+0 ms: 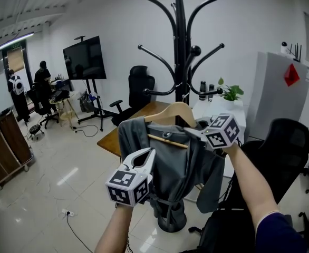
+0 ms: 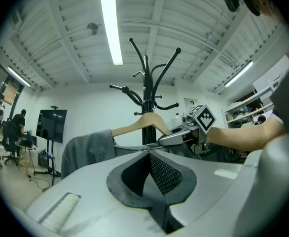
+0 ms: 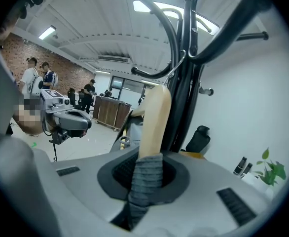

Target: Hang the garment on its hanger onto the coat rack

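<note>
The right gripper, jaws opening, pinches the grey knitted garment over its wooden hanger, against the black metal coat rack at twelve o'clock. At seven o'clock the left gripper is closed, empty, above the glossy white floor.

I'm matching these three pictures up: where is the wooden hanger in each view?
Head view: hanger at centre, under the rack's arms.
Left gripper view: hanger at centre, crossing the pole.
Right gripper view: hanger at centre, upright, beside the pole.
Shared landmark: black coat rack, right behind it in each.
</note>
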`<control>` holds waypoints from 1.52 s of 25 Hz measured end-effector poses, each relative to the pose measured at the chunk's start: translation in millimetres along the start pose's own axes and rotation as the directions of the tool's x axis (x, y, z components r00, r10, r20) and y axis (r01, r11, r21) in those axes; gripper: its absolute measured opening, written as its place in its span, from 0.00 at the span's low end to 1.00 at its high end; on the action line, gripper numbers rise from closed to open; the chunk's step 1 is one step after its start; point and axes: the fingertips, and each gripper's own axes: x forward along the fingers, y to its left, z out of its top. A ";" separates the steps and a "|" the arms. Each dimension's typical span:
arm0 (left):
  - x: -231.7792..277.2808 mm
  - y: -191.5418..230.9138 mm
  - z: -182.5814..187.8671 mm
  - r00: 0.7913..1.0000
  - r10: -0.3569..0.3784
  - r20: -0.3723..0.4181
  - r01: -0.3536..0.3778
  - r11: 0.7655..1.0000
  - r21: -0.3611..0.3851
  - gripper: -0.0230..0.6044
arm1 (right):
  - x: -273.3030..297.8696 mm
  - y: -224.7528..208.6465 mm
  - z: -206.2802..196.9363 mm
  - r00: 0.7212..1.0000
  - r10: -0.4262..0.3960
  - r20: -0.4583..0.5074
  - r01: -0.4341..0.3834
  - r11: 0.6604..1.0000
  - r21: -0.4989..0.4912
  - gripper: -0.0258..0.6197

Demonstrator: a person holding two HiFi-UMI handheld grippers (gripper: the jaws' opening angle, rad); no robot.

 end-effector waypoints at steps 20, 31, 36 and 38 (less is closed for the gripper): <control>-38.9 -11.5 -15.1 0.994 -0.106 -0.038 0.105 0.994 -0.026 0.04 | -55.3 4.0 14.6 0.861 -0.493 0.124 0.505 0.858 -0.094 0.49; -86.0 -47.5 -65.8 0.964 -0.247 -0.103 0.236 0.966 -0.107 0.04 | -87.5 159.4 -20.8 0.819 -0.536 0.206 0.485 0.838 0.252 0.46; -114.1 -62.4 -84.0 0.952 -0.280 -0.122 0.263 0.955 -0.136 0.04 | -90.4 221.1 -50.1 0.817 -0.549 0.180 0.469 0.812 0.348 0.25; -124.3 -67.9 -90.5 0.948 -0.290 -0.131 0.272 0.952 -0.140 0.04 | -88.9 239.4 -58.4 0.821 -0.548 0.160 0.469 0.807 0.359 0.23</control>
